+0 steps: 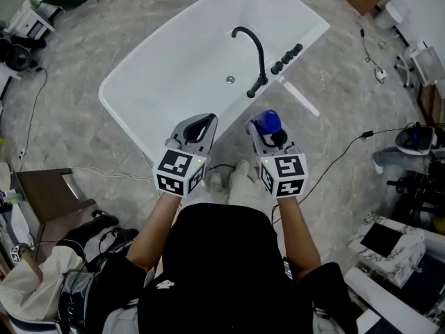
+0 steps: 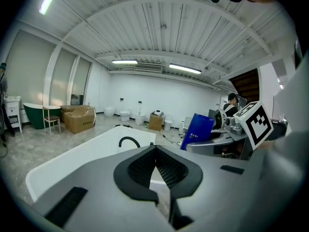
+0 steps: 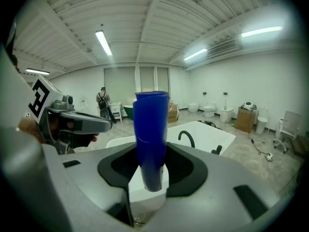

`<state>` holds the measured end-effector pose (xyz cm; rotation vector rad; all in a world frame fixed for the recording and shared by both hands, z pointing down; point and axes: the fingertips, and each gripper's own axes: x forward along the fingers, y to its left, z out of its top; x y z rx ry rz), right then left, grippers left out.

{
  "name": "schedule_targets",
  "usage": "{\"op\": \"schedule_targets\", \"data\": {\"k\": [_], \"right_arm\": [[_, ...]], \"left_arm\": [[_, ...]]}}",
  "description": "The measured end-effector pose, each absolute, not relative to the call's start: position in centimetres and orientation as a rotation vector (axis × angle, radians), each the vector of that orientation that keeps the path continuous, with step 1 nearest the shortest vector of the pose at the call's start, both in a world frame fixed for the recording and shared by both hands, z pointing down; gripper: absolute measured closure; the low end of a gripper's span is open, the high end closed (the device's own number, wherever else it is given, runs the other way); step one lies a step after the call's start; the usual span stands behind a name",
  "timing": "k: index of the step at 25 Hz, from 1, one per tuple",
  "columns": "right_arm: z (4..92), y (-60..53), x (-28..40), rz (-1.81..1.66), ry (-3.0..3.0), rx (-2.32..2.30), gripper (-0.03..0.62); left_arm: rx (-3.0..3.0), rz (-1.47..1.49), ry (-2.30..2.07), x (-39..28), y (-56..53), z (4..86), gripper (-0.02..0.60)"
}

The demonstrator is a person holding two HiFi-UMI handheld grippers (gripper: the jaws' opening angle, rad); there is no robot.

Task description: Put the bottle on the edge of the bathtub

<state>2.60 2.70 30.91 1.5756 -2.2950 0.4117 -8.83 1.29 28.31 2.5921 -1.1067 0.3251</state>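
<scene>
My right gripper (image 3: 153, 174) is clamped on the bottle (image 3: 151, 132); the blue body stands upright between the jaws, gripped low, with most of its length rising above them. From the head view the same gripper (image 1: 268, 136) holds the bottle (image 1: 268, 122) out in front of me. It is not yet over the bathtub (image 1: 118, 106), whose near rim lies just ahead of and below the jaws. My left gripper (image 2: 155, 170) sits beside the right on its left, at about the same reach. Its tips are drawn together with nothing between them, and it appears idle at (image 1: 197, 129).

Ahead of the right gripper and a little to its right, the black faucet (image 3: 187, 138) arches over the tub's white rim (image 3: 212, 132); a row of dark knobs (image 1: 286, 58) sits beyond it.

As I read it, the step in hand is the carry to the rim; the set-down has not been done. To do it well, I would aim for a bare stretch of rim short of the faucet and knobs and bring the bottle down upright until its base sits flat and fully on the ledge; only then would I ease the jaws apart. With the grip so low, the bottle may lean as I let go, so I would open slowly and draw back without brushing it; the left gripper should stay clear of the rim.
</scene>
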Motion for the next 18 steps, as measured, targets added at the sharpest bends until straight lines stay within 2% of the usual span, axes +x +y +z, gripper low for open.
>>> {"op": "schedule_targets", "data": {"k": [18], "right_arm": [[42.1,-4.3,5.4,0.58,-2.223,1.395,0.431]], "left_arm": [[2.368,0.401,-1.134,-6.4,-4.9,38.7,0.567]]}}
